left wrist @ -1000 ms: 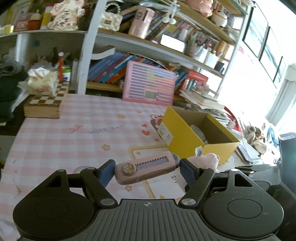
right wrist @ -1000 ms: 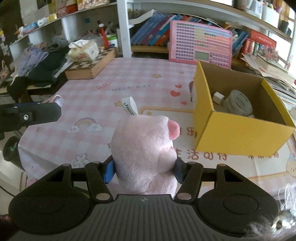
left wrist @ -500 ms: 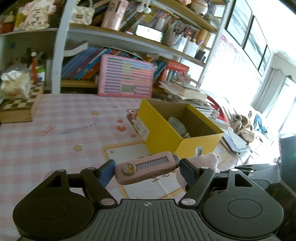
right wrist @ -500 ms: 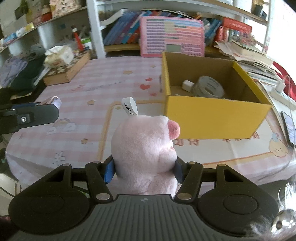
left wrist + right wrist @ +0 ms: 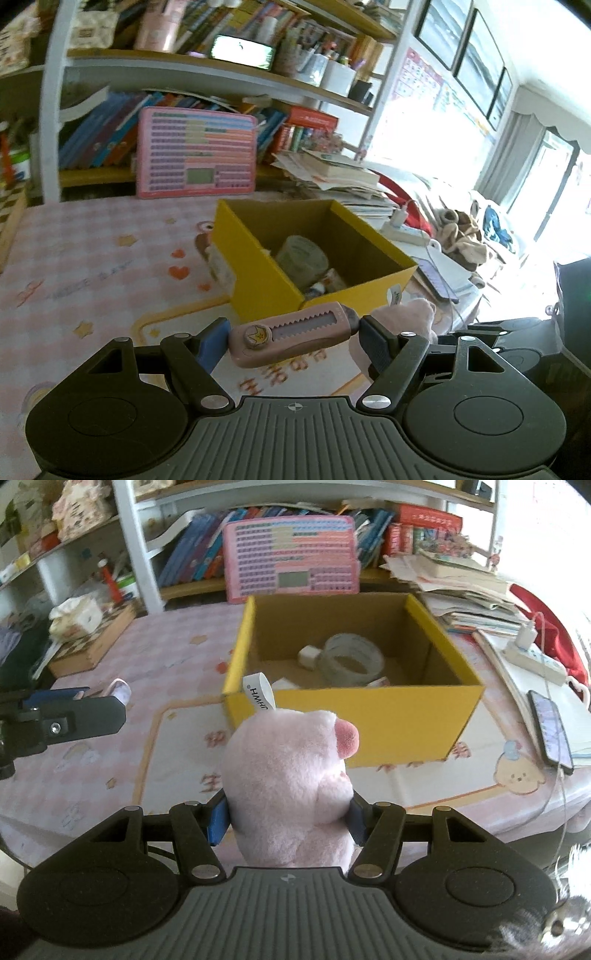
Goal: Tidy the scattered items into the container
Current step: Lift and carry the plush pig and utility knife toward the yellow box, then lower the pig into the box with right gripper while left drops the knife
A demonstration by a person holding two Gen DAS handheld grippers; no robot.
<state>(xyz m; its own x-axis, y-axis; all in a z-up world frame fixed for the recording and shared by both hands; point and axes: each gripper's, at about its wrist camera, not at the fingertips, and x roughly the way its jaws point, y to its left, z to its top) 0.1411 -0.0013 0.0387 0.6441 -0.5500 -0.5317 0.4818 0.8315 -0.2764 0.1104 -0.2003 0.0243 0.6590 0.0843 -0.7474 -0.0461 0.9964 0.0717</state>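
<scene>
The left gripper (image 5: 291,338) clamps a pink utility knife (image 5: 293,332) lengthwise between its blue pads, the jaws standing partly apart at the knife's length. The knife lies crosswise, its right end slightly raised, just in front of the near corner of the yellow box (image 5: 266,284).

The right gripper (image 5: 288,814) is closed on a pink plush toy (image 5: 291,775), the pads pressing into its sides. The toy stands upright, with a white label (image 5: 260,694) rising from its top. It is held on the near side of the yellow box, close to the near-left corner.

The box stands open on a pink checked tablecloth (image 5: 177,638). Inside it lie a roll of clear tape (image 5: 351,659) and a small white block (image 5: 310,655), just left of the roll.

To the right of the box a phone (image 5: 550,731) and a white power strip (image 5: 535,657) lie beside stacked papers. Beyond the box a pink keyboard toy (image 5: 291,557) leans against shelved books. At far left a chessboard box (image 5: 92,642) carries a tissue pack (image 5: 75,616).
</scene>
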